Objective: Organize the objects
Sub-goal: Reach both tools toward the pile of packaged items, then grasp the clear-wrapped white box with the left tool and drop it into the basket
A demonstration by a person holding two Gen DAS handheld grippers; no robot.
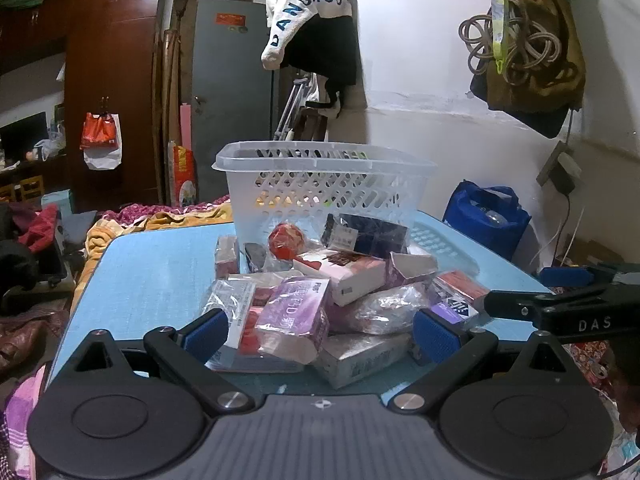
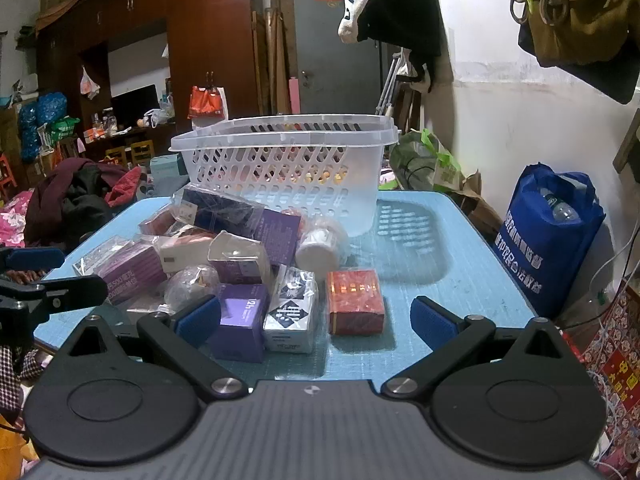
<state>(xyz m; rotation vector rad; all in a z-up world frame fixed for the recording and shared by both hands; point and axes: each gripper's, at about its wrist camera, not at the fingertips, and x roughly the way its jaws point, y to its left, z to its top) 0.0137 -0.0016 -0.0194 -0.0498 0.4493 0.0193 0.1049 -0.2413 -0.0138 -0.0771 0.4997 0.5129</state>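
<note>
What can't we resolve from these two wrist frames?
- Basket contents: both views, perforated frosted walls show only coloured glimpses.
- Lower packages in the pile: left wrist view, upper boxes cover them.
- Print on the purple box: right wrist view, too small and blurred.
- Near table edge: both views, gripper body hides it.

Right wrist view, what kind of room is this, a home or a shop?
Most likely a lived-in home bedroom or storeroom: a tall wooden wardrobe, clothes heaped on bedding, and garments hung on the wall behind the blue table.
</note>
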